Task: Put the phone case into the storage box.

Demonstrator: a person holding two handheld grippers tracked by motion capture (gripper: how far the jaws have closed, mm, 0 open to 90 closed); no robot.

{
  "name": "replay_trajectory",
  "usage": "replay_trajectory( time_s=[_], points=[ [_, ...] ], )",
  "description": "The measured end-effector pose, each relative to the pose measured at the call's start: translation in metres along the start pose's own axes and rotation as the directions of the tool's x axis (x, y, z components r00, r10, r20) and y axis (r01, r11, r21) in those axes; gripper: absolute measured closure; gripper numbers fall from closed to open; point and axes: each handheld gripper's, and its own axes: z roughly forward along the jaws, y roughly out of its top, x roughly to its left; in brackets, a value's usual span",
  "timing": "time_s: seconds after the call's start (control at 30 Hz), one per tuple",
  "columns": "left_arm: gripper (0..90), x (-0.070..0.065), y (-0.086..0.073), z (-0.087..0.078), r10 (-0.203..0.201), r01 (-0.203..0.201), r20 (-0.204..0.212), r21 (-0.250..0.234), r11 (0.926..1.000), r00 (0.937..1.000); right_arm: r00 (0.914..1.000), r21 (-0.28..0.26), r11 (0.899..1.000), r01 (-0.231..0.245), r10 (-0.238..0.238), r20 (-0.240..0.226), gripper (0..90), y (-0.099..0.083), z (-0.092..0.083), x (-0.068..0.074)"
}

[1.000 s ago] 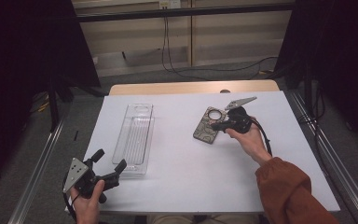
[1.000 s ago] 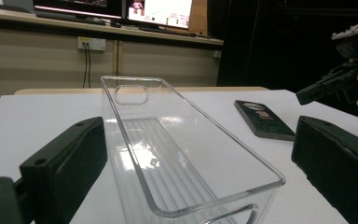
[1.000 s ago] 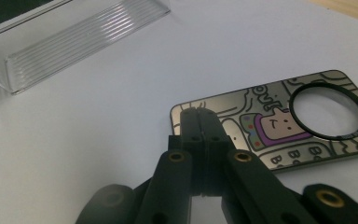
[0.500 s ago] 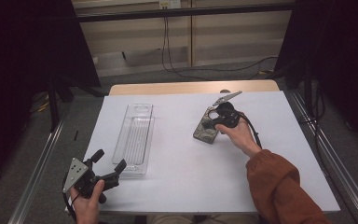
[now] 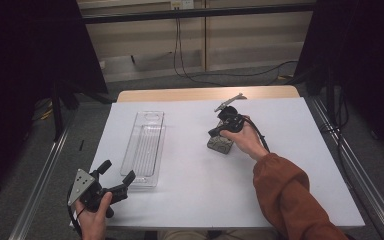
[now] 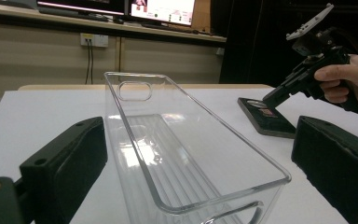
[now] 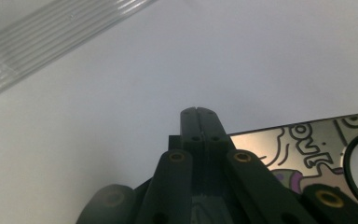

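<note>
A dark flat slab with a printed pattern and a round hole lies on the white table right of the middle. My right gripper points down at its left edge, jaws pressed together with nothing between them. In the right gripper view the shut tips sit just over the slab's edge. A clear plastic tray lies lengthwise on the left. My left gripper hovers at its near end, open. In the left gripper view the tray runs away between the wide jaws, with the right gripper and slab beyond.
White paper covers the table; a wooden edge shows at the back. Metal rails run along both sides. Cables hang against the back wall. A corner of the tray shows at the upper left of the right gripper view.
My right hand has carried its shut gripper leftward over the slab, its tips now at the slab's left edge. The left gripper and the tray have stayed put.
</note>
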Motion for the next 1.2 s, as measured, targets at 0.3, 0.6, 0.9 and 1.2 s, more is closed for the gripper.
replay_trajectory(
  time_s=[0.3, 0.6, 0.9, 1.2],
  points=[
    [3.5, 0.0, 0.0, 0.0, -0.002, 0.002, -0.008, 0.003, 1.0, 1.0, 0.9997, 0.064, 0.998, 0.02, -0.021, 0.014, 90.0, 0.009, 0.017, 0.002],
    [3.5, 0.0, -0.001, 0.0, -0.004, 0.004, -0.003, 0.005, 1.0, 1.0, 0.9993, 0.081, 0.996, 0.023, -0.025, 0.028, 90.0, 0.002, 0.03, -0.002],
    [3.5, 0.0, -0.001, 0.0, -0.003, 0.003, -0.007, 0.004, 1.0, 1.0, 0.9994, 0.089, 0.996, 0.019, -0.022, 0.026, 90.0, 0.003, 0.035, 0.0],
    [3.5, 0.001, -0.001, 0.0, -0.004, 0.004, 0.001, 0.0, 1.0, 1.0, 0.999, 0.128, 0.991, 0.034, -0.038, 0.025, 90.0, 0.0, 0.041, 0.003]
  ],
)
